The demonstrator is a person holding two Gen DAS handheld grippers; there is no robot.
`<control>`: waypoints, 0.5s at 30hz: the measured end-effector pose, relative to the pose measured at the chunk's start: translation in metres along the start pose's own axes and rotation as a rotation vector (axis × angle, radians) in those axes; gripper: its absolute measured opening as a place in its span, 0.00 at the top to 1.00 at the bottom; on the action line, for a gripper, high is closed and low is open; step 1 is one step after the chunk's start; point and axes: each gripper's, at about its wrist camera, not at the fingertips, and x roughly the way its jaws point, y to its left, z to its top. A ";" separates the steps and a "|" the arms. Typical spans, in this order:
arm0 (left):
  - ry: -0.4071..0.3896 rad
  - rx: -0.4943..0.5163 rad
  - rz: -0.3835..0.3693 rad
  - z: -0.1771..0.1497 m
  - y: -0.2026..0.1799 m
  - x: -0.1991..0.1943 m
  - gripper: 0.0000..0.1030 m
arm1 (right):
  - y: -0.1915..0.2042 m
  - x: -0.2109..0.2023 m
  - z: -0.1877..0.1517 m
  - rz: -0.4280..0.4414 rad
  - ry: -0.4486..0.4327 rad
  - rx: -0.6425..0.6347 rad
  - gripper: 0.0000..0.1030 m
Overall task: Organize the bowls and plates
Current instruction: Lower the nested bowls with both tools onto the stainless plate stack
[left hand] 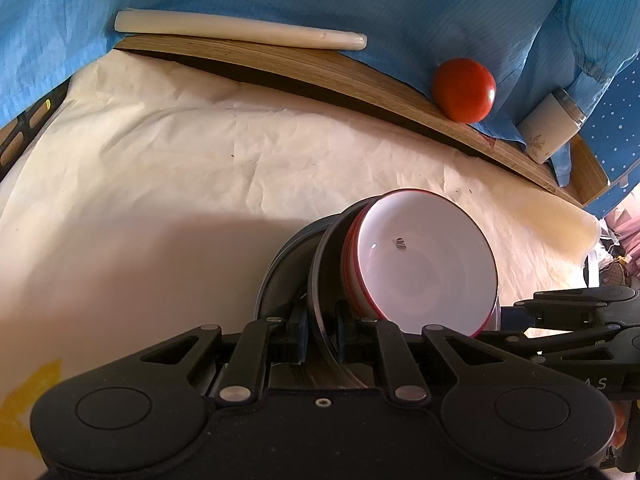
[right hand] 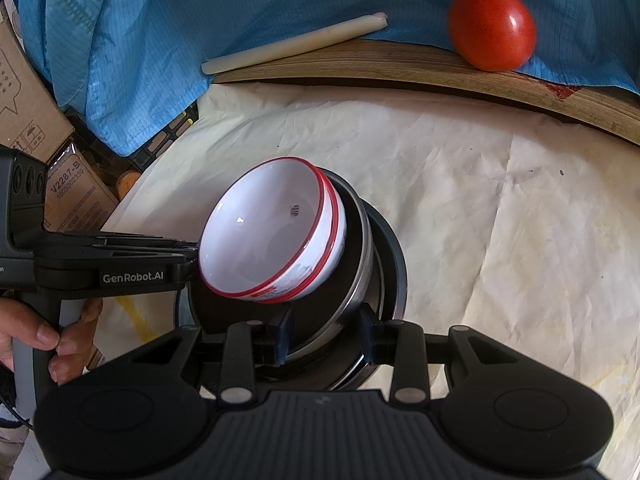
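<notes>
Two nested white bowls with red rims sit on a dark plate with a metal rim, which lies on a larger dark plate. My left gripper is shut on the rim of the upper dark plate; it also shows in the right wrist view at the stack's left side. My right gripper straddles the plates' near edge with its jaws apart, and its arm shows in the left wrist view.
The stack rests on a table with crumpled cream paper. Behind is a wooden board with blue cloth, a tomato, a white stick and a white cup. Cardboard boxes stand left.
</notes>
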 end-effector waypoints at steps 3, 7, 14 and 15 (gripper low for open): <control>0.000 -0.002 -0.002 0.000 0.000 0.000 0.87 | 0.001 0.000 -0.001 0.000 0.000 0.000 0.63; -0.001 -0.003 -0.003 -0.001 0.001 -0.001 0.87 | 0.002 0.000 -0.001 0.000 0.000 -0.001 0.63; -0.002 -0.007 -0.002 -0.001 0.002 -0.001 0.86 | 0.002 0.000 -0.001 0.000 0.000 -0.003 0.63; -0.002 -0.008 -0.003 -0.001 0.002 -0.001 0.86 | 0.002 0.000 -0.001 0.000 0.000 -0.003 0.62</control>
